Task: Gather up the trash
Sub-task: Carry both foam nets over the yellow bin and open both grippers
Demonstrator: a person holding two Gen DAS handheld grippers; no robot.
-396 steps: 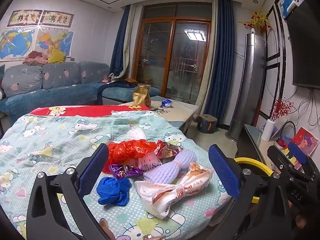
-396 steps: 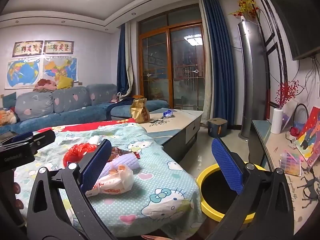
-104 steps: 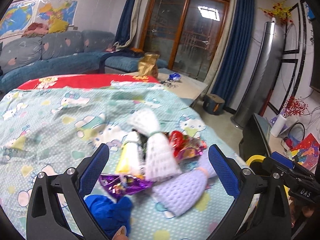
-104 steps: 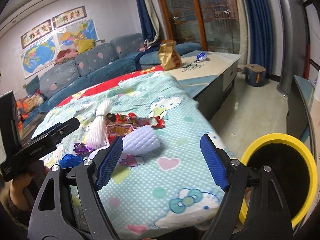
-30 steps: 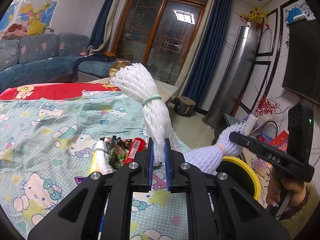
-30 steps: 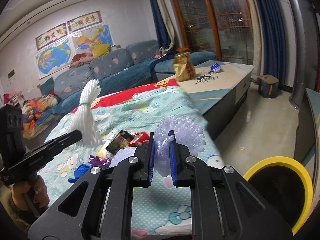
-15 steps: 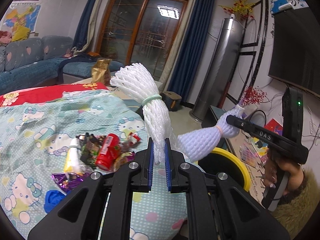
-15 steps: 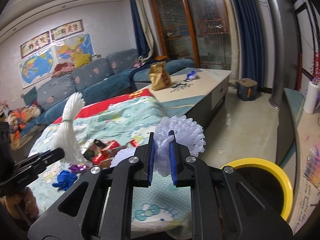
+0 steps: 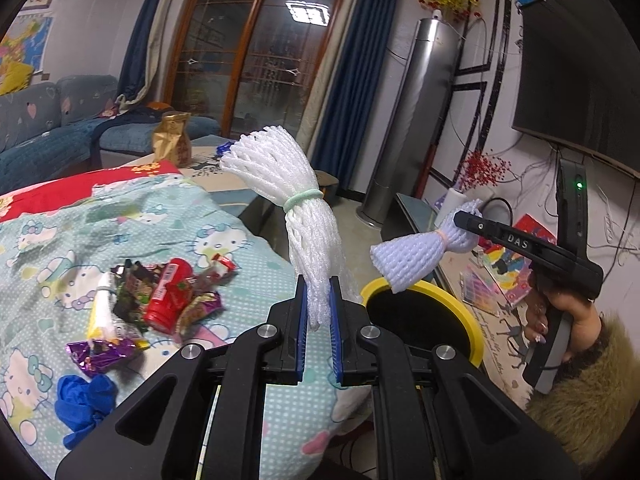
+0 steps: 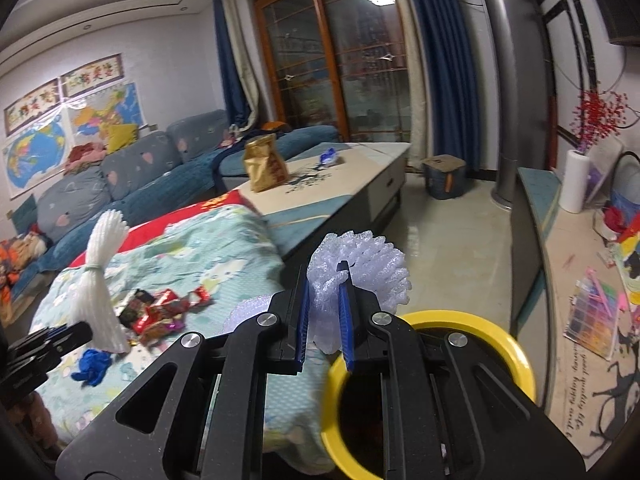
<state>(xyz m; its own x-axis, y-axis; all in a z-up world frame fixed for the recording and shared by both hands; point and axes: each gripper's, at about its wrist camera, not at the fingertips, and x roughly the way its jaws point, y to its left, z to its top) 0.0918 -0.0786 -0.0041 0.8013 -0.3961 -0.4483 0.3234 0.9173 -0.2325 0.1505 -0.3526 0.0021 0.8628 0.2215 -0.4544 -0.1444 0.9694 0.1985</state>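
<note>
A gold bag [image 10: 266,168] stands on the coffee table [image 10: 360,172] beside the sofa [image 10: 132,176].

Home living room. Blue-grey sofa [image 10: 132,168] with heart-print covers along the far left wall, world maps [image 10: 36,152] pinned above it. Wood-framed glass sliding doors [image 10: 344,68] at the far end, dark blue curtains [image 10: 452,60] beside them. Low coffee table [image 10: 348,176] with a gold snack bag [image 10: 266,164] on it. Wall-mounted TV [image 9: 580,72] on the right, tall floor-standing air conditioner [image 9: 416,120] in the corner. Near left, a Hello Kitty print cover [image 9: 52,240] over a worktop.
</note>
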